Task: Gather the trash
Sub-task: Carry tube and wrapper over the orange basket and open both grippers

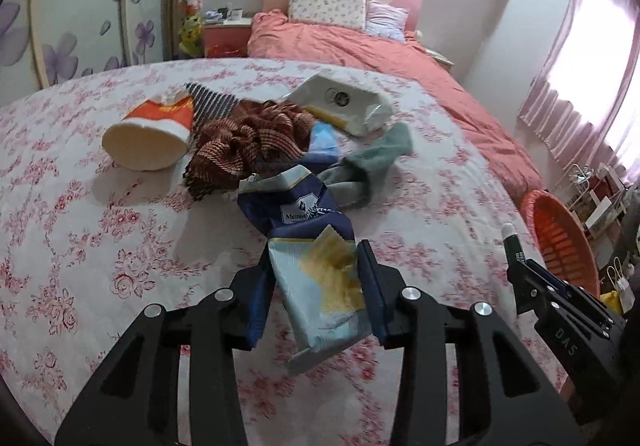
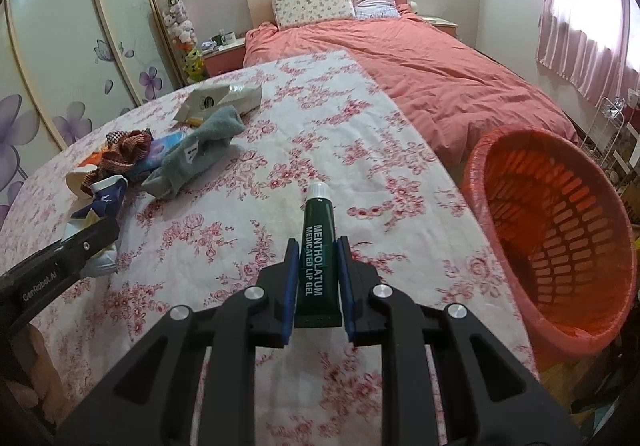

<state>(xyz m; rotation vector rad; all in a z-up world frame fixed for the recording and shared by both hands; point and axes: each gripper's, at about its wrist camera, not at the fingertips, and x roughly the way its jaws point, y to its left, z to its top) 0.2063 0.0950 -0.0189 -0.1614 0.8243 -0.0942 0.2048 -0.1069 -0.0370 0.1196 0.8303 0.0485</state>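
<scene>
Landmark: the orange basket (image 2: 560,246), lined with a thin bag, standing off the table's far-right edge beside the pink bed (image 2: 440,86); it is judged the bin for the trash. The floral tablecloth (image 2: 280,126) lies left of it.

Well left of the basket, a pile: a tipped paper cup (image 1: 148,134), a brown knitted cloth (image 1: 248,138), a grey sock (image 1: 368,162) and a white pouch (image 1: 344,102). Cloth and sock are probably not trash and crowd the wrappers among them.

Nearer the basket, the left gripper (image 1: 316,278) has its pads against the sides of a blue crisp bag (image 1: 316,246), whose lower end appears off the cloth. The bag looks light, crinkly and slippery; a hold across its folded middle should be safest.

Nearest the basket, the right gripper (image 2: 320,278) is clamped on a green lip-gel tube (image 2: 318,246), small, light and soft-walled; holding near the crimped tail is judged secure.
</scene>
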